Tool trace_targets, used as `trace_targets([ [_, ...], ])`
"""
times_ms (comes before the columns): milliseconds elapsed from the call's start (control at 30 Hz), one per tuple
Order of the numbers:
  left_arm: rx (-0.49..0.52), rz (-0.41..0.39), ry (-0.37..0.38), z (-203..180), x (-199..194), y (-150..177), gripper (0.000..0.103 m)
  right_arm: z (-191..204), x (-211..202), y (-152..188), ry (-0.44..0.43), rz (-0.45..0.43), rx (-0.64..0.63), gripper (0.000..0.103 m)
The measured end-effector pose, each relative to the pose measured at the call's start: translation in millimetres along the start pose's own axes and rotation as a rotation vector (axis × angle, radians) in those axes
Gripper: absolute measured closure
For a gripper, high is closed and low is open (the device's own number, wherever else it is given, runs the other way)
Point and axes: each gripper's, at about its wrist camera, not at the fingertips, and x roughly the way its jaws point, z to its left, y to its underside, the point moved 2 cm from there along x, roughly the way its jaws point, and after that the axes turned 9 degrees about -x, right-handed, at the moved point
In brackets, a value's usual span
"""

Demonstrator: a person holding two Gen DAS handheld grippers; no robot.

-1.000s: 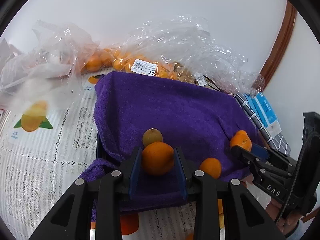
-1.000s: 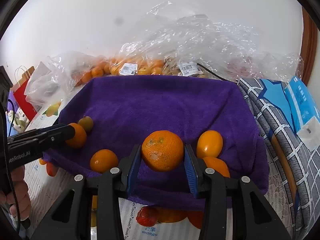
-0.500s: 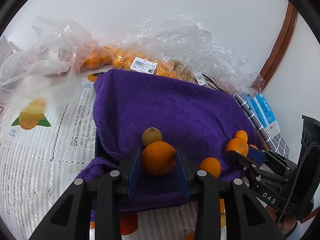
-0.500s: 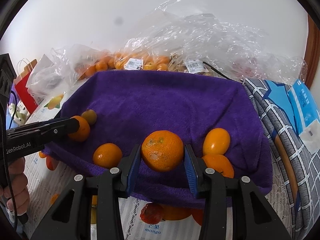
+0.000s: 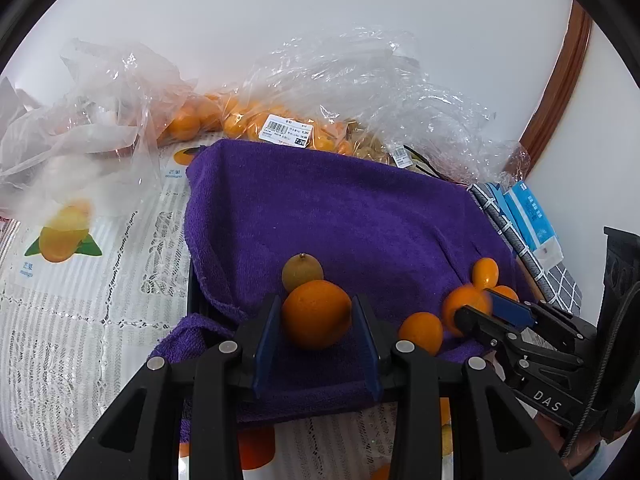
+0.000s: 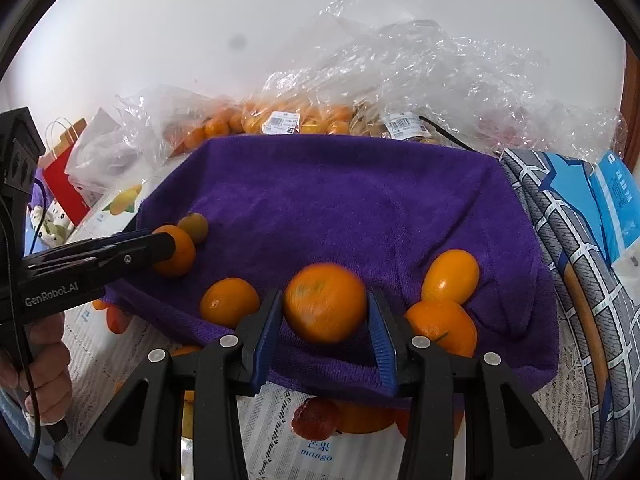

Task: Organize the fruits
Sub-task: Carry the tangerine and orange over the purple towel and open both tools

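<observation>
Six fruits lie on the purple towel [image 6: 360, 200]: five oranges and one small greenish fruit [image 5: 302, 272] just beyond my left fingertips. My left gripper [image 5: 315, 300] brackets an orange [image 5: 316, 320] closely; whether the pads press it I cannot tell. My right gripper [image 6: 324, 296] has just been opening, and its blurred orange [image 6: 326, 308] sits loose between the pads. Clear bags [image 5: 280, 128] beyond hold more oranges.

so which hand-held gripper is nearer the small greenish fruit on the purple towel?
Left: greenish fruit sits just beyond the orange between its fingers. Right is farther off, at the towel's other end.
</observation>
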Motion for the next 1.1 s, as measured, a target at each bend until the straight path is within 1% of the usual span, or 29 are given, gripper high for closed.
trace_targets([
  [33,0.000,-0.001,0.001,0,0,0,0.068,0,-2,0,0.005,-0.006,0.001,0.056],
  [100,0.001,-0.005,0.006,-1,-2,-1,0.066,0,-6,-1,0.000,-0.024,0.005,0.054],
  [200,0.006,-0.017,0.009,-3,-6,0,0.065,-3,-11,-2,0.006,-0.032,0.025,0.054],
  [300,0.017,-0.030,0.005,-5,-9,0,0.063,-6,-19,-4,0.035,-0.029,0.050,0.054],
  [500,0.036,-0.055,0.024,-11,-17,0,0.059,4,-47,-4,0.074,-0.052,0.061,0.054],
  [667,0.064,-0.088,0.003,-14,-22,2,0.058,12,-64,3,0.108,-0.042,0.063,0.054],
  [833,0.077,-0.105,-0.032,-11,-26,1,0.058,15,-72,15,0.147,-0.010,0.103,0.054],
  [900,0.064,-0.112,-0.039,-5,-31,-2,0.058,16,-74,22,0.148,0.000,0.127,0.054],
  [967,0.042,-0.097,-0.069,2,-35,-3,0.058,18,-77,33,0.135,0.008,0.153,0.054],
  [1100,0.000,-0.078,-0.062,19,-49,4,0.058,25,-79,48,0.136,0.018,0.141,0.055],
])
